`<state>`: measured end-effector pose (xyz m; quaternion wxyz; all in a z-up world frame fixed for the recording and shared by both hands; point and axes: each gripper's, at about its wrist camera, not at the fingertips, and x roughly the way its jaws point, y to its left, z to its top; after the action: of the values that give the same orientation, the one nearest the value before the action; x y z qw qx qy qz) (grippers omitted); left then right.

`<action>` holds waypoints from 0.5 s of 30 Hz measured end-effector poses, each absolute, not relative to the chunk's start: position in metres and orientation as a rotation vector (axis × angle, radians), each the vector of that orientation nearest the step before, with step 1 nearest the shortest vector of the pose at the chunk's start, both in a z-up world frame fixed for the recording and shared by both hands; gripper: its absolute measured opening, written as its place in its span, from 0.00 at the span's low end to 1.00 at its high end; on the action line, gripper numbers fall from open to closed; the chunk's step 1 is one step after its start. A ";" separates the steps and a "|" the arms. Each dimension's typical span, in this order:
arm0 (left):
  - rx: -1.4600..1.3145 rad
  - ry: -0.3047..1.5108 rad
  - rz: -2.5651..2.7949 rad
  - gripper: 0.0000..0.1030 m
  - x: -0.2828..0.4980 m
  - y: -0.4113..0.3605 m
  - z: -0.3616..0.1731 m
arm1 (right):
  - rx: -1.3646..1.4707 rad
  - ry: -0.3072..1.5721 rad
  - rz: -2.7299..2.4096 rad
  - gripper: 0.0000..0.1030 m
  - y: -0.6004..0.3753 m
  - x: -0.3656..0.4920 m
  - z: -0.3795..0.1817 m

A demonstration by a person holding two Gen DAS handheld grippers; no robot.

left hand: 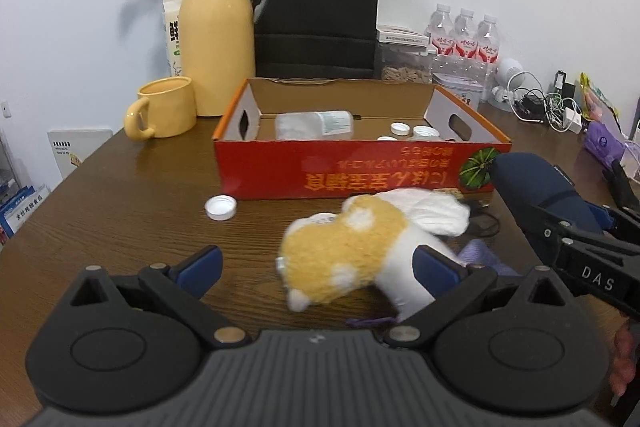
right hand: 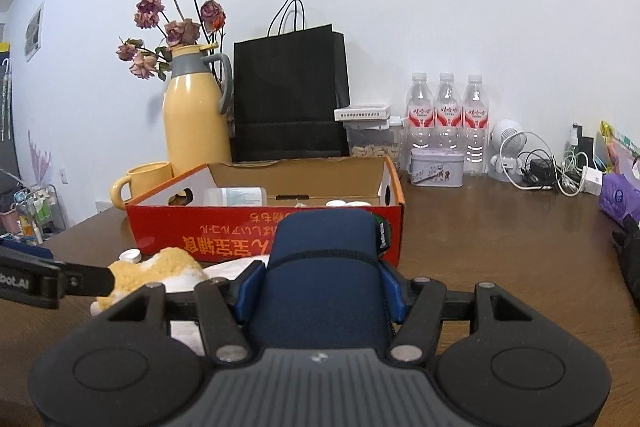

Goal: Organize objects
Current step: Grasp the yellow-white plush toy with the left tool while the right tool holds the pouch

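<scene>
Red box (right hand: 264, 227) sits mid-table w/ a bottle and caps inside; I'm mid-carry, my right gripper (right hand: 320, 291) clamped on a navy case (right hand: 324, 259) just short of it. Plush toy (left hand: 344, 247) lies betw. my left gripper's (left hand: 316, 263) spread jaws, ungripped. Next, I judge: lift case over the near wall, then release.

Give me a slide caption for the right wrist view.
Right hand-held gripper clamps a navy case before the red box.

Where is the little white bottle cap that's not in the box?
In the left wrist view, the loose white cap lies on the brown table, just in front of the red box, near its left corner and left of the plush toy.
</scene>
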<state>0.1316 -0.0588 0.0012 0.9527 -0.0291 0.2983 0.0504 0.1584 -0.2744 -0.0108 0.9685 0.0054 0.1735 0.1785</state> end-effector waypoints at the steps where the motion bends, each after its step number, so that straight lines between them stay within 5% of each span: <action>1: -0.065 0.610 0.104 1.00 0.133 -0.062 0.001 | 0.009 0.346 0.362 0.57 -0.277 0.159 -0.010; 15: -0.186 0.690 0.290 1.00 0.173 -0.110 -0.022 | -0.006 0.342 0.390 0.57 -0.297 0.176 -0.011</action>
<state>0.1731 -0.1102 -0.0216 0.9266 -0.0908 0.3364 0.1416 0.1759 -0.2965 -0.0107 0.9665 -0.0028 0.1691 0.1930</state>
